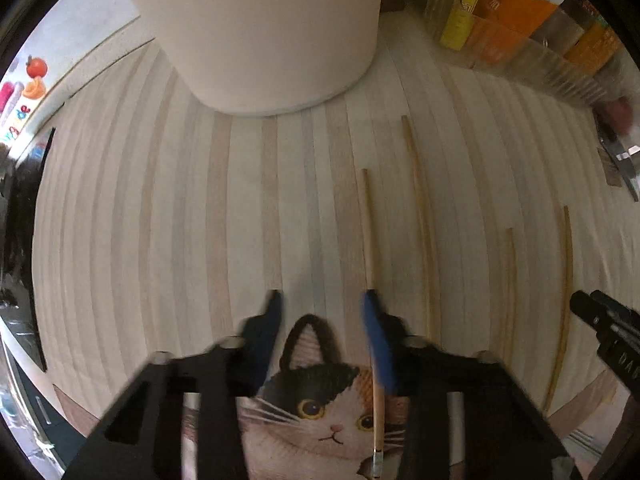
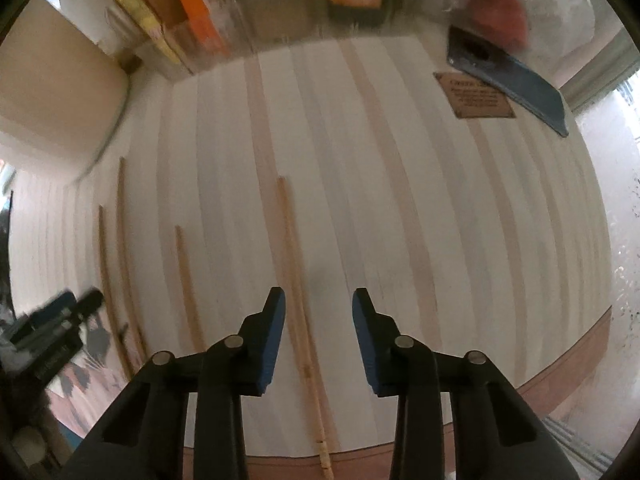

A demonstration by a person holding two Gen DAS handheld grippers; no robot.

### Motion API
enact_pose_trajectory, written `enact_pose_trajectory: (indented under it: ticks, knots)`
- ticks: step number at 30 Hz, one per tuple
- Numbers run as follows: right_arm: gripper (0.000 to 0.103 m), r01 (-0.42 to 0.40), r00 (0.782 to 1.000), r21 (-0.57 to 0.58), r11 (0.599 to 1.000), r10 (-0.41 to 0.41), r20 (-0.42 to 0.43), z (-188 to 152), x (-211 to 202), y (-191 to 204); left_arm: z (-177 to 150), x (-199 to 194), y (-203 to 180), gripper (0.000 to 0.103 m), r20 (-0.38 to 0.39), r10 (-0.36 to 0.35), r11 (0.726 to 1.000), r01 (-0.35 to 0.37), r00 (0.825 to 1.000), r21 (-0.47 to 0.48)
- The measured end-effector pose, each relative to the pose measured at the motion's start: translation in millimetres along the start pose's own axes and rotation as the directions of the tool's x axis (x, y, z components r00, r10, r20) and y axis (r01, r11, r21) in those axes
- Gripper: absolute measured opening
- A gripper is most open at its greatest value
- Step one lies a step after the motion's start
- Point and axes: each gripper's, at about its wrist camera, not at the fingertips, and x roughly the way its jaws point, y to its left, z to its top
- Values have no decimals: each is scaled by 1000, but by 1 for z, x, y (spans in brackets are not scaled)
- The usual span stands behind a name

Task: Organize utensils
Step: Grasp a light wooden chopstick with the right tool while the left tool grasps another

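Chopsticks: four [image 1: 418,216] lie lengthwise on the striped worktop [image 1: 160,220], tips toward 12 o'clock.
White container: one [image 1: 260,32], at 12 o'clock in the left view.
Left gripper [image 1: 322,300]: jaws wide, one stick [image 1: 369,224] just inside the 3 o'clock jaw (contact unclear).
Right gripper [image 2: 319,300]: jaws wide, one stick [image 2: 294,272] beside the 9 o'clock jaw.

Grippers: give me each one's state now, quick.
Left gripper: open, holding nothing; a chopstick lies by its right finger.
Right gripper: open, holding nothing; another chopstick lies under it.
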Motion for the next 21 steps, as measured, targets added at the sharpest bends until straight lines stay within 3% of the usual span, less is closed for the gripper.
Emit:
enact_pose_trajectory:
  ticks: [2, 4, 10, 11, 15, 18, 21]
  knots:
    - [35, 4, 1000, -10, 1000, -4, -14, -2, 6, 0, 1, 3, -3, 4, -14, 12, 1000, -12, 1000, 9]
    - [33, 9, 999, -27, 1000, -10, -32, -5, 14, 2, -1, 7, -3, 3, -11, 23, 1000, -23, 1000, 21]
    - [7, 53, 998, -77, 996, -54, -14, -11, 20, 12, -8, 13, 23, 1, -28, 61, 998, -61, 998, 10]
    - [7, 54, 998, -83, 995, -55, -16, -12, 21, 14, -10, 14, 29, 1, -33, 59, 998, -59, 998, -1]
    - [7, 31, 999, -109, 994, -34, -26, -17, 23, 24, -14, 15, 51, 3, -56, -60, 994, 55, 997, -89]
    - [7, 33, 999, -116, 993, -35, -20, -20, 24, 24, -10, 18, 52, 8, -76, -217, 965, 202, 973, -170]
    - [7, 18, 999, -107, 994, -21, -26, -21, 26, 21, -3, 20, 38, 28, -75, -277, 950, 261, 958, -171]
